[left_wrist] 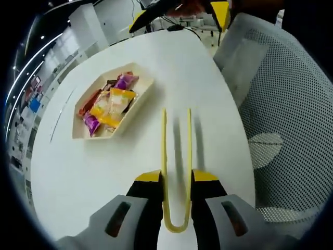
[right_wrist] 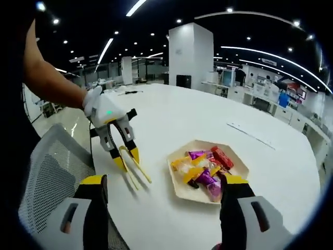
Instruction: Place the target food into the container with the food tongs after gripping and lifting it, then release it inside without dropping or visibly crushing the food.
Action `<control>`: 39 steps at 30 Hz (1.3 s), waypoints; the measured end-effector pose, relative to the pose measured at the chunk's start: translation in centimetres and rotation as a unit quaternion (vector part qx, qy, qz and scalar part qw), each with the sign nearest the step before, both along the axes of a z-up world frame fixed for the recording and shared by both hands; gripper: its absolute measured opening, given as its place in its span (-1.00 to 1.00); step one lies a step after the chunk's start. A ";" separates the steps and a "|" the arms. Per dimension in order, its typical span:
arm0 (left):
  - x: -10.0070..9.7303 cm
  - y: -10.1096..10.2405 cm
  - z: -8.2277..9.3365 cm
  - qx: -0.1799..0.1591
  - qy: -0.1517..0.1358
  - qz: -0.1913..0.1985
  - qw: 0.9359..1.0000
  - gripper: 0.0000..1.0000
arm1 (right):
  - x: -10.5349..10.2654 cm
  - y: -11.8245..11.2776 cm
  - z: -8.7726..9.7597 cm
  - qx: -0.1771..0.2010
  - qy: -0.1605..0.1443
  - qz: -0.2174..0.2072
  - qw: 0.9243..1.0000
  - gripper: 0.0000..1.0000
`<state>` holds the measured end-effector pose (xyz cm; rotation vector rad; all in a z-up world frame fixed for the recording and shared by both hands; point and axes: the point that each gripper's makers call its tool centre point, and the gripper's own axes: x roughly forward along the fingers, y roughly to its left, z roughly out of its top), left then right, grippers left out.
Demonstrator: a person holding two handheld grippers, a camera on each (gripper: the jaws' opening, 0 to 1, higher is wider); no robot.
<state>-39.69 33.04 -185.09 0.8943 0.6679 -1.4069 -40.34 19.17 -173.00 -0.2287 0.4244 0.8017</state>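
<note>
Yellow food tongs (left_wrist: 177,156) stick forward from my left gripper (left_wrist: 177,176), which is shut on their rear half; the two arms stand apart with nothing between the tips. The tips hover over the white table (left_wrist: 104,177), to the right of a beige tray (left_wrist: 143,91) holding several wrapped snacks (left_wrist: 112,101) in purple, orange and red. In the right gripper view, the left gripper (right_wrist: 125,156) with the tongs (right_wrist: 136,172) is left of the tray (right_wrist: 182,190) and its snacks (right_wrist: 205,166). My right gripper (right_wrist: 164,182) is open wide and holds nothing.
A grey mesh chair (left_wrist: 281,104) stands against the table's edge, also seen as the chair (right_wrist: 41,177) beside my right gripper. Cables (left_wrist: 174,23) lie at the table's far end. A person's bare arm (right_wrist: 52,83) holds the left gripper.
</note>
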 end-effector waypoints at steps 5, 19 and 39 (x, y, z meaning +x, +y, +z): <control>0.1 0.0 -0.3 -0.003 0.011 0.006 1.000 -0.69 | -0.7 -3.0 0.5 0.002 -0.003 -0.065 0.998 0.99; 0.1 -0.7 -0.2 0.005 0.008 -0.001 1.000 -0.61 | -2.0 -4.9 -0.8 0.013 0.001 -0.125 0.992 0.99; 1.8 -0.8 4.1 -0.084 0.009 0.079 0.993 0.22 | -1.7 -4.7 -0.5 0.020 -0.008 -0.123 0.992 0.99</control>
